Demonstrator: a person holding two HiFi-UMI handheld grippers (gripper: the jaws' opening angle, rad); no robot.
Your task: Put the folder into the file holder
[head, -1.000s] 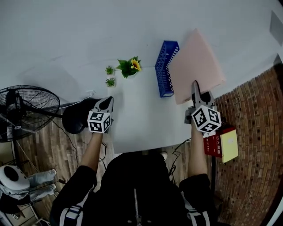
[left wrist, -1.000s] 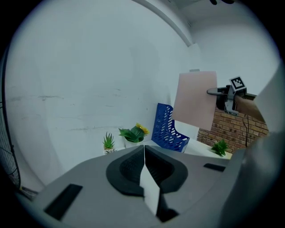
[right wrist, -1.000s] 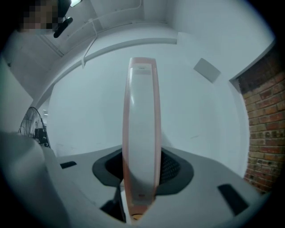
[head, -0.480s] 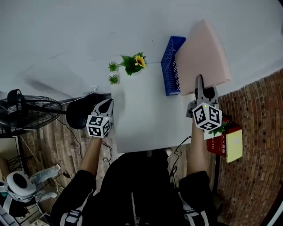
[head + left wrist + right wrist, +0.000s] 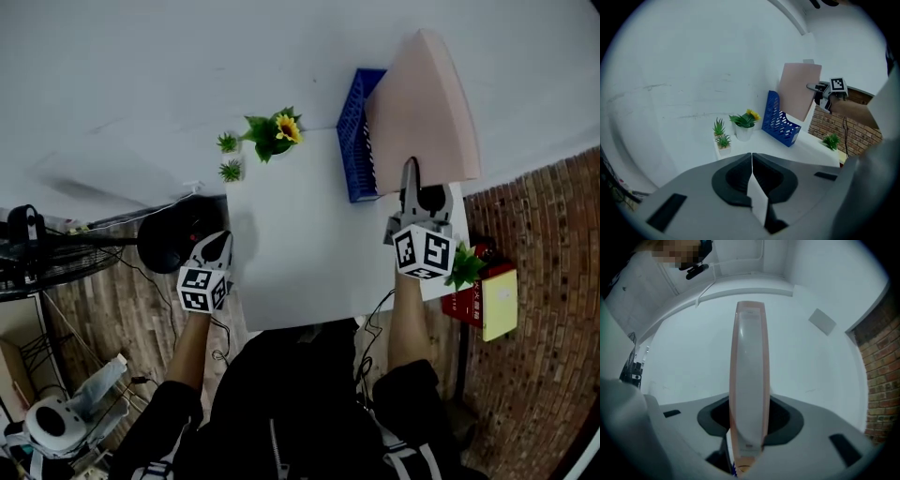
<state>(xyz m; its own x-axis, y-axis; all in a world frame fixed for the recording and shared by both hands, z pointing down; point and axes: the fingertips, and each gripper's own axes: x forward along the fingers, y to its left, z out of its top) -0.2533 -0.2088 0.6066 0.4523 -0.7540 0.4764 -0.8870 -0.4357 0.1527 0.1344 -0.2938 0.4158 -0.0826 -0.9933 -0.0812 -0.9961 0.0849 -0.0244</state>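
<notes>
We've got the right gripper (image 5: 410, 180) out over the tabletop (image 5: 300, 253), its fingers (image 5: 787, 420) clamped on one edge of the pink folder (image 5: 422, 108). The folder stands upright in the air just beside the blue file holder (image 5: 354, 150), not yet inside. Our left gripper (image 5: 218, 242) hangs off the tabletop's left edge, fingers (image 5: 733, 178) pressed together, empty.

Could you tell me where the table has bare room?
The table is bare in its middle and near half, before the sunflower pot and file holder. Far right is crowded: the right gripper holds the folder there.
</notes>
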